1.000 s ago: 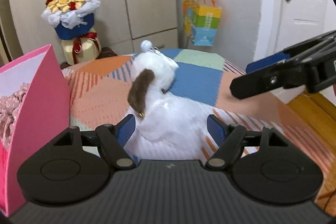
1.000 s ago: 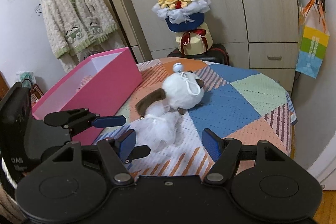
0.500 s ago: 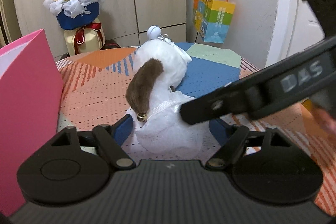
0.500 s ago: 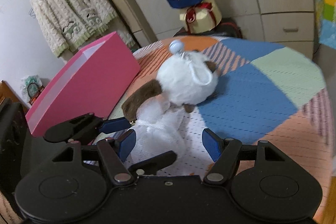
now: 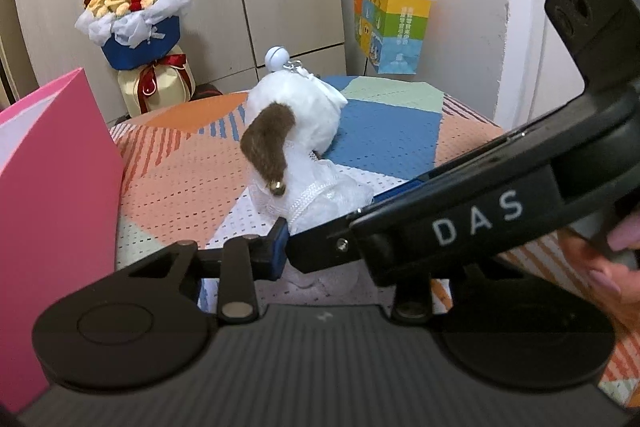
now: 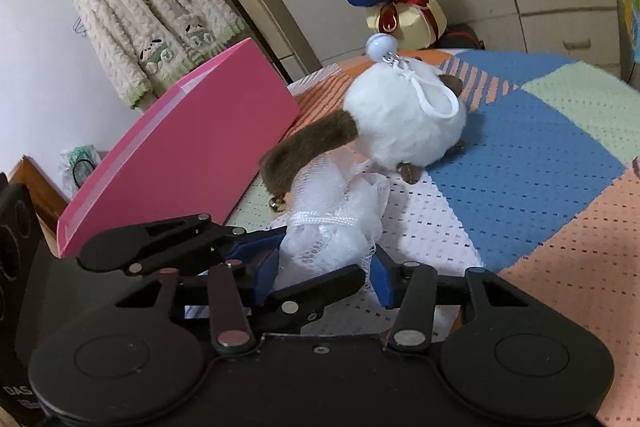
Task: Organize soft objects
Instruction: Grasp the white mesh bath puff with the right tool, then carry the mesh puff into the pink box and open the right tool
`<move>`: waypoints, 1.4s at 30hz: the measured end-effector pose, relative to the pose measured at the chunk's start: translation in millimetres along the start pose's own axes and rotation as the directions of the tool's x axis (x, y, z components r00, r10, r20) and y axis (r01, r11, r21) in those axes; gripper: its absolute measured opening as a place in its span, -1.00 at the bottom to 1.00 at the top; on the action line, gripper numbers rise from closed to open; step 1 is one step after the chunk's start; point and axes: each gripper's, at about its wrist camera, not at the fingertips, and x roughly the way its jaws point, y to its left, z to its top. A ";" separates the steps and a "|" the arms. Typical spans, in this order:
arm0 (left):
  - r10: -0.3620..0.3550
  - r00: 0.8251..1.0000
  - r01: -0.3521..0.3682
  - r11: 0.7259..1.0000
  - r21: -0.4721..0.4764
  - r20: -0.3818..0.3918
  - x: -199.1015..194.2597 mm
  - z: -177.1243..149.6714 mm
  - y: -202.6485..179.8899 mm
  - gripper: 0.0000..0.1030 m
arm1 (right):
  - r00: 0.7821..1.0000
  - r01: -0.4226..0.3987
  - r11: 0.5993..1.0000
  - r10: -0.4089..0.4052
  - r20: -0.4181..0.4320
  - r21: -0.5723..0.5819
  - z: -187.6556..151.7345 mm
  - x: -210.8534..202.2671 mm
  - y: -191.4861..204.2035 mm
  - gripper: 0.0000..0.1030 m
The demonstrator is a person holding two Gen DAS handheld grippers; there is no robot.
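Observation:
A white plush toy with a brown flap lies on the patchwork cloth. A white mesh puff tied with a cord lies against it on the near side; I cannot tell whether they are joined. My right gripper has a blue pad on each side of the puff, jaws closing and touching it. My left gripper comes in from the left, jaws closing, pinching the same puff low down. In the left wrist view the right gripper's finger hides my left gripper's right finger.
An open pink box stands left of the toy at the cloth's edge. Beyond the table are a flower bouquet, wardrobe doors, a hanging paper bag and a knitted cardigan. A hand holds the right gripper.
The right gripper came down and across in front of the left one, onto the mesh puff. Both pairs of jaws narrowed from wide apart to touching the puff.

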 end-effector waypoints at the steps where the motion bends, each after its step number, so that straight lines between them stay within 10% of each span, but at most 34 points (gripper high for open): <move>1: -0.004 1.000 0.004 1.000 0.002 0.005 -3.2 -1.3 -0.8 -0.30 | 1.000 -0.002 1.000 0.002 0.003 -0.002 -1.5 -2.1 1.4 0.05; 33: -0.163 0.985 0.163 0.987 0.012 0.055 -174.1 -26.6 6.8 -0.30 | 0.998 0.061 0.975 -0.058 0.017 -0.216 -41.2 -97.3 155.9 0.07; 42: -0.091 0.987 0.084 0.995 0.058 0.135 -228.1 -16.6 19.7 -0.31 | 0.997 0.044 0.945 -0.019 0.079 -0.323 -25.3 -113.7 210.3 0.03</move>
